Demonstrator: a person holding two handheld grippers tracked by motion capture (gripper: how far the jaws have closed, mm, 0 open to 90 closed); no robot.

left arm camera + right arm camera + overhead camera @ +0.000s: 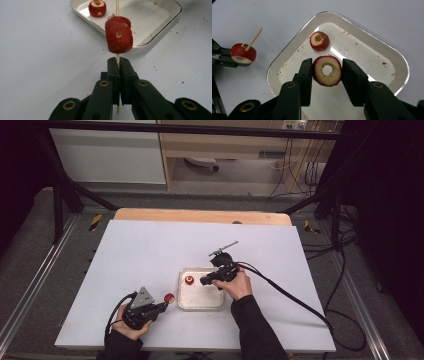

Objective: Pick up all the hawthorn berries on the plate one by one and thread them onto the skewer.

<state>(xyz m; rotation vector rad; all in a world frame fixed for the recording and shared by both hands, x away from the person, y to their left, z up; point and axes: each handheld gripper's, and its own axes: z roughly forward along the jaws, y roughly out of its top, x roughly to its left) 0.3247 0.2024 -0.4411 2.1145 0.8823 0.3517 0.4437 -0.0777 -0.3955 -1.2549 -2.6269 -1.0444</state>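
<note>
The work in hand looks like threading cored fruit pieces onto a skewer, and this is the pick-up of the second piece. The left gripper (118, 65) has its fingers (113, 72) clenched on the lower end of the skewer (117, 5), with one red piece (119, 34) already threaded on just above the fingers. That gripper is just beside the tray (367, 32), off its near-left corner in the high view, over the white surface (150, 245).

The right gripper (327, 72) is inside the tray, its fingers (305, 75) pressed against both sides of a cored ring of fruit (327, 70); I judge it grasped, though whether it is lifted off the tray floor cannot be told. A smaller piece (319, 41) lies in the tray just beyond the ring.

The skewer's long axis runs straight out along the left gripper's fingers, and its sharp tip points up and away from them, toward the tray. The ring's hole faces the right gripper's camera, so its axis is not yet in line with the skewer.

The next move calls for lifting the ring out of the tray, turning it so the hole faces the tip, and sliding it down to meet the first piece.
</note>
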